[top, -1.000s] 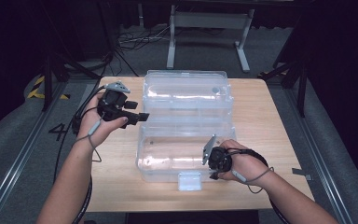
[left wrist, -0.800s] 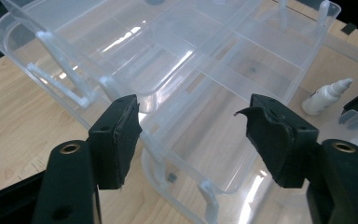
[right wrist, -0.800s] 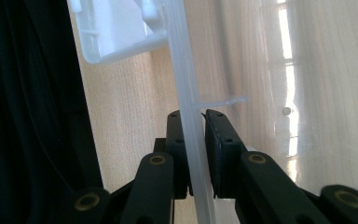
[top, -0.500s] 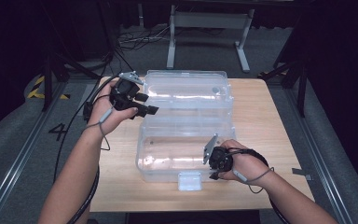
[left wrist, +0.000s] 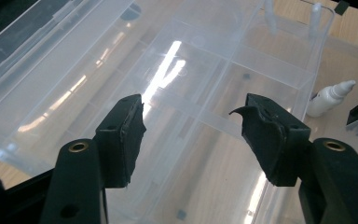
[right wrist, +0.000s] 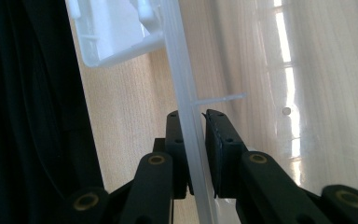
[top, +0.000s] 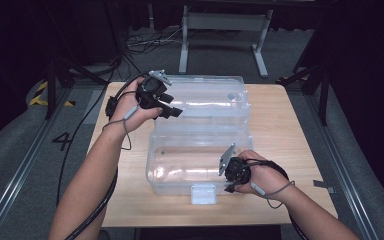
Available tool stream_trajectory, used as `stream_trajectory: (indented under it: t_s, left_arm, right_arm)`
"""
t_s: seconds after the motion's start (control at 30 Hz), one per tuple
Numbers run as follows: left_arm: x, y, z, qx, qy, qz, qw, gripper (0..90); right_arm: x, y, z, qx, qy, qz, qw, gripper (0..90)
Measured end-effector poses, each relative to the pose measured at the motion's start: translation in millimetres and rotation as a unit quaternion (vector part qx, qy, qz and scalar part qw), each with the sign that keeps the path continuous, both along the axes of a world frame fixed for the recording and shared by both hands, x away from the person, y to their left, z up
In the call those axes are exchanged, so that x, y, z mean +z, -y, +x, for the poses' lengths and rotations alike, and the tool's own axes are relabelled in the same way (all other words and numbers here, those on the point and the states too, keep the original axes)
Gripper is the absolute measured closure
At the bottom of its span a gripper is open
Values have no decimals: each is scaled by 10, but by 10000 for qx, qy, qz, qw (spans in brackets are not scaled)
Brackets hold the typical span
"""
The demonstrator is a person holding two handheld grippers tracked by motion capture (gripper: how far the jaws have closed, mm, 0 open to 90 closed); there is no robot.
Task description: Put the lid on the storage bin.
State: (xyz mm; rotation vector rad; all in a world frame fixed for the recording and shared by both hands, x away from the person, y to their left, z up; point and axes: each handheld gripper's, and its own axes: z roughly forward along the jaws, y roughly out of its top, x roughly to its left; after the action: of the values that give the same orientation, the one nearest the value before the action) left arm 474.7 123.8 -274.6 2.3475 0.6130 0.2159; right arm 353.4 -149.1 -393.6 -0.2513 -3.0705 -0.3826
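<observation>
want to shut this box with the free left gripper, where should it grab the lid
Probably the lid's far long edge, coming from the back of the table: it lies open and flat beyond the box, so only that thin rim fits between jaws. The right gripper already pinches the box's front wall.

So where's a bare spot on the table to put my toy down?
Bare wood lies right of the clear plastic case, up to the table edge, and on a narrower strip left of it. The front edge is crowded: the latch and the right gripper.
</observation>
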Motion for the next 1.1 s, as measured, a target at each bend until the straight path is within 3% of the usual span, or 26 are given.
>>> stream_trajectory:
  t_s: [0.23, 0.43, 0.47, 0.63, 0.7, 0.83, 1.1]
  left_arm:
    - [-44, 94, 87, -287, -108, 134, 9994, 458]
    - [-85, 103, 122, -295, -189, 215, 9992, 511]
    - [-91, 103, 125, -335, -217, 247, 9989, 568]
    - [-147, 130, 132, -501, -461, 338, 9971, 610]
    - [-161, 126, 143, -486, -461, 250, 9974, 640]
    - [-156, 124, 143, -426, -377, 305, 9979, 745]
    - [-139, 161, 87, -457, -383, 326, 9977, 804]
  right_arm:
    - [-7, 11, 4, 50, 37, 54, 10000, 804]
    - [-5, 14, -2, 23, 34, 63, 10000, 805]
    - [-5, 15, -3, 23, 42, 64, 10000, 805]
    - [-5, 12, -4, -2, 22, 74, 10000, 804]
    - [-5, 11, -1, 22, 29, 56, 10000, 804]
    - [-6, 12, -6, -6, 30, 69, 10000, 805]
    - [-9, 16, -3, -21, 21, 92, 10000, 805]
